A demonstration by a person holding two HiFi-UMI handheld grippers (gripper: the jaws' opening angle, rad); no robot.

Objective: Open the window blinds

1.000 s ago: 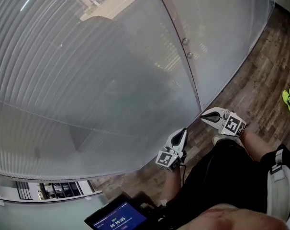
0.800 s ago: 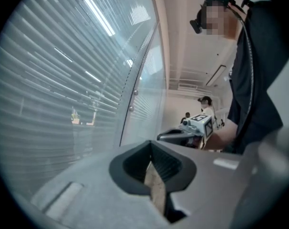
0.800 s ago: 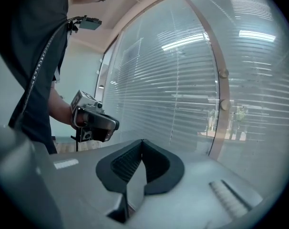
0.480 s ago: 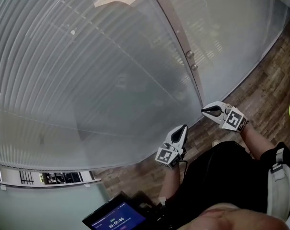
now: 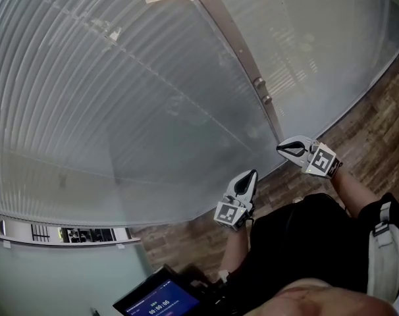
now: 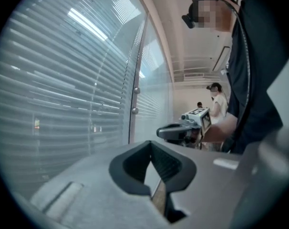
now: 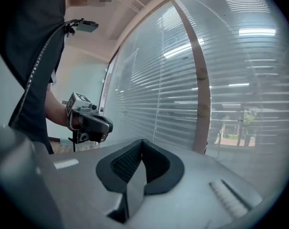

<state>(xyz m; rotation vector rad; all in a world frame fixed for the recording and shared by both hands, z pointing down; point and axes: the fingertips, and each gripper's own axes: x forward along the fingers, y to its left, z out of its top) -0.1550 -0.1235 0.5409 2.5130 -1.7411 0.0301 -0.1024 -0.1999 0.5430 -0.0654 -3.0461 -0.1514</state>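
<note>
Left gripper (image 5: 250,177): jaws clenched, nothing between them. Right gripper (image 5: 282,149): also clenched, empty. Both are held level above the wood floor (image 5: 186,242), near the foot of the window, touching nothing. Window blinds (image 5: 120,104) beyond: slats down across the pane, left of the vertical frame post (image 5: 236,45). More slats right of it.

"What colour are the window blinds (image 5: 120,110)?"

"Pale grey, striped all over with thin horizontal slats. The post (image 5: 239,45) between the panes is beige."

"And the floor (image 5: 377,117)?"

"Brown planks, mottled dark and light."

"The tools?"

"The left gripper (image 5: 252,174) and right gripper (image 5: 280,149) are white, lined black (black-and-white square markers on both). The tablet screen (image 5: 161,303) glows blue."
</note>
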